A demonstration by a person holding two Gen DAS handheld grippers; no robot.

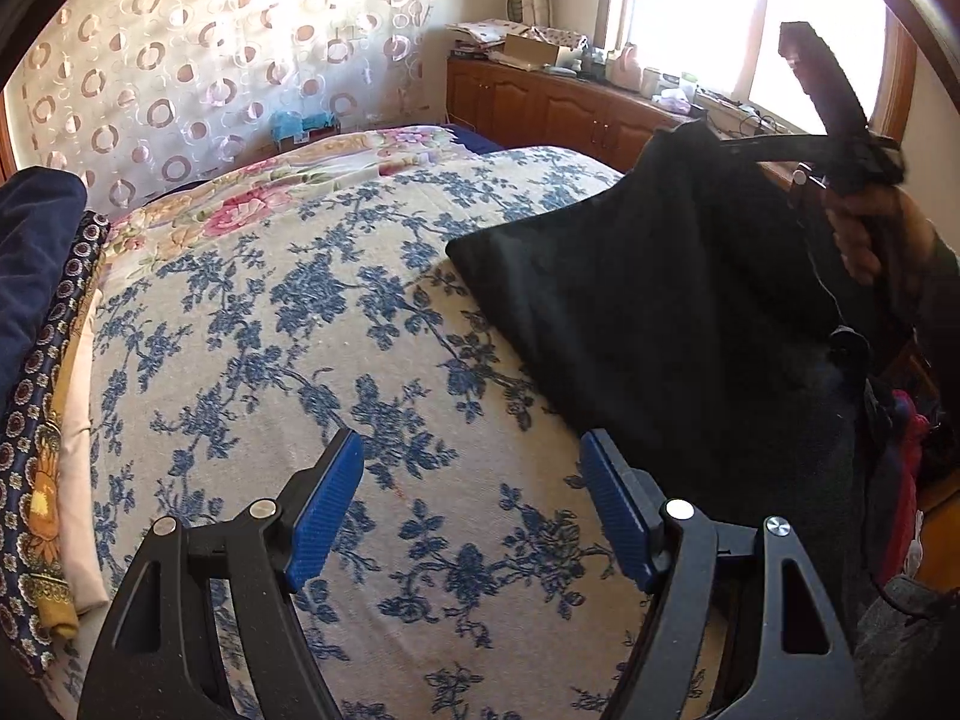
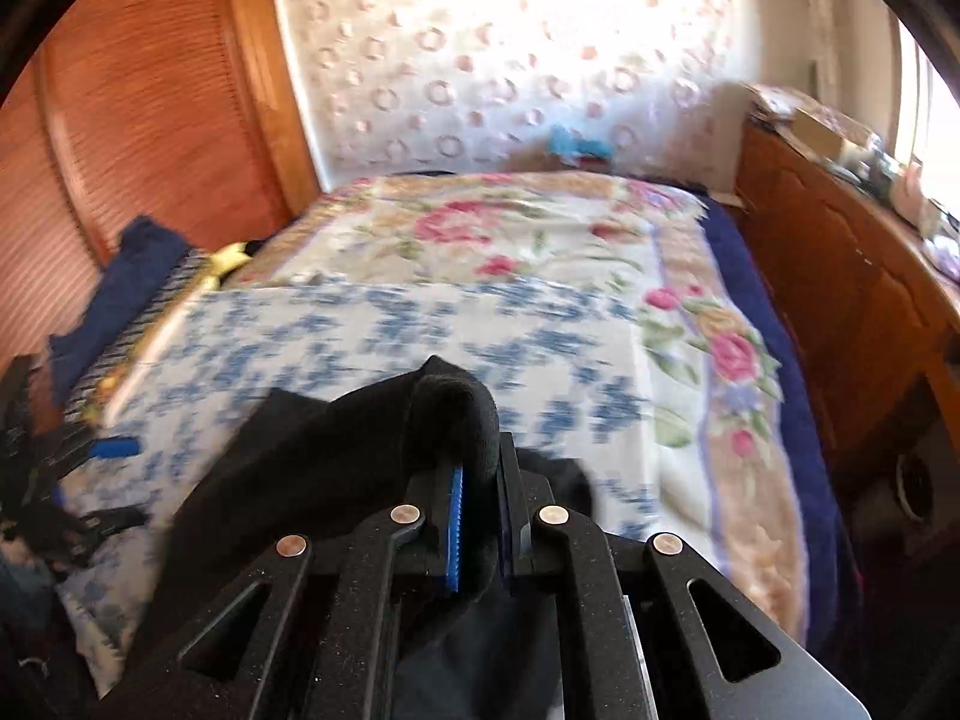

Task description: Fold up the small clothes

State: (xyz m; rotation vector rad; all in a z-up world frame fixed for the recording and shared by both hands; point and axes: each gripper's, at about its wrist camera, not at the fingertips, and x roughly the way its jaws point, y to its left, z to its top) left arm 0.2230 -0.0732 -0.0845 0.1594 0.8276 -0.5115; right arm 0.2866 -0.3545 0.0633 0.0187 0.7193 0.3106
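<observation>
- Left gripper [image 1: 471, 498] — jaws held apart, nothing between, over blue-floral bedspread [image 1: 252, 324].
- Right gripper [image 2: 480, 516] — clamped on black garment [image 2: 336, 450], seen lifted at two o'clock.

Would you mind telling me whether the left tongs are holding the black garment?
No, the left tongs stand open over the bedspread with nothing between them; the right tongs grip the black garment.

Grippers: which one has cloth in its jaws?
The right gripper: its jaws are shut on a fold of the black garment, lifting it off the bed. The left gripper stands open with only the blue-flowered bedspread below.
</observation>
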